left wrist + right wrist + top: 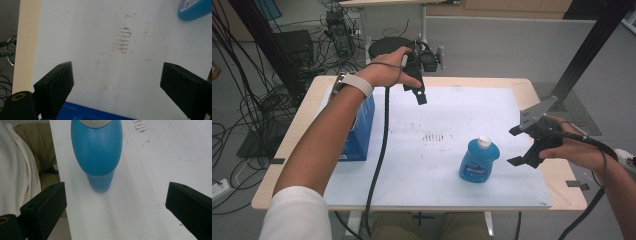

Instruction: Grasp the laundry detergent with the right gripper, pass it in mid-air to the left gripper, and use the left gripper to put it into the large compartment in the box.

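- The blue bottle (479, 161) stands upright on the white tabletop (437, 165), near the front, right of centre.
- Right gripper (518, 146) just right of it, fingers spread, holding nothing.
- Left gripper (421, 95) raised at the far side, fingers spread, above the blue box (360, 131).

A blue box (360, 131) at the white mat's (437, 165) left edge; faint reddish smudges (434, 136), perhaps stains, mid-mat.

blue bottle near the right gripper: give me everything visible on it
The blue bottle looks like glossy plastic, bulging at the shoulders and narrower at the base, with a white cap and a darker blue printed label I cannot read. It stands upright on the white mat, toward the near right part. Nothing grips it: the right gripper sits just to its right with jaws spread, apart from it.
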`<state>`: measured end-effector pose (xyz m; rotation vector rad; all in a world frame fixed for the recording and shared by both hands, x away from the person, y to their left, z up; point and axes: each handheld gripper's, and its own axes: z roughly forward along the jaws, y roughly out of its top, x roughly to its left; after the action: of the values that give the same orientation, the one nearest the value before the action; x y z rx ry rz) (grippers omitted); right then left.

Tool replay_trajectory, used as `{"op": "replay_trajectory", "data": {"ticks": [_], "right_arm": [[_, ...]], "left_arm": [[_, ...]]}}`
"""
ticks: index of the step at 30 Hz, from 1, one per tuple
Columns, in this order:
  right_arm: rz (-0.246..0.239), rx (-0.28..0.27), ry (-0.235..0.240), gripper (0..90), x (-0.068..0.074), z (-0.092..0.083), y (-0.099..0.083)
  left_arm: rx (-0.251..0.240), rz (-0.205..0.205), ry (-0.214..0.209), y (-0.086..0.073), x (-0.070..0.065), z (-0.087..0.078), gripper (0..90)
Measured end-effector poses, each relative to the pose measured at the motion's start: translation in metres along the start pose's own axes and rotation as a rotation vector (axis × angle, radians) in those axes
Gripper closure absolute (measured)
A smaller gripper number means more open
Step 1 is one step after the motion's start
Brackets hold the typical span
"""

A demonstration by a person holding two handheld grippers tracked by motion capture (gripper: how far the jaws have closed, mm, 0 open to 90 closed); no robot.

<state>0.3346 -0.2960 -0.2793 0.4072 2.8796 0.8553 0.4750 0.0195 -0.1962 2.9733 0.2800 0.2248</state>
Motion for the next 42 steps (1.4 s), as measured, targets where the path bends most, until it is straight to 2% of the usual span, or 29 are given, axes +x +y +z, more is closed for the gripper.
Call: {"op": "replay_trajectory", "data": {"ticks": [6,12,21,32,42], "right_arm": [[-0.013,-0.022,0.002,3.7,0.002,0.002,-0.001],[-0.011,-0.035,0.0,3.6,0.004,0.006,-0.004],[-0.001,-0.09,-0.001,3.8,0.008,0.015,-0.008],[0.001,-0.109,0.001,3.7,0.009,0.025,-0.012],[0.012,-0.126,-0.004,3.5,0.01,0.031,-0.015]], "left_arm": [[-0.006,-0.006,-0.001,0.001,-0.002,0.001,12.1],[-0.001,0.005,-0.001,0.002,-0.002,0.002,12.1],[-0.01,-0.005,-0.008,0.001,-0.003,0.007,12.1],[0.0,0.0,-0.01,0.0,-0.003,0.009,12.1],[-0.012,-0.007,-0.011,0.0,-0.003,0.011,12.1]]}}
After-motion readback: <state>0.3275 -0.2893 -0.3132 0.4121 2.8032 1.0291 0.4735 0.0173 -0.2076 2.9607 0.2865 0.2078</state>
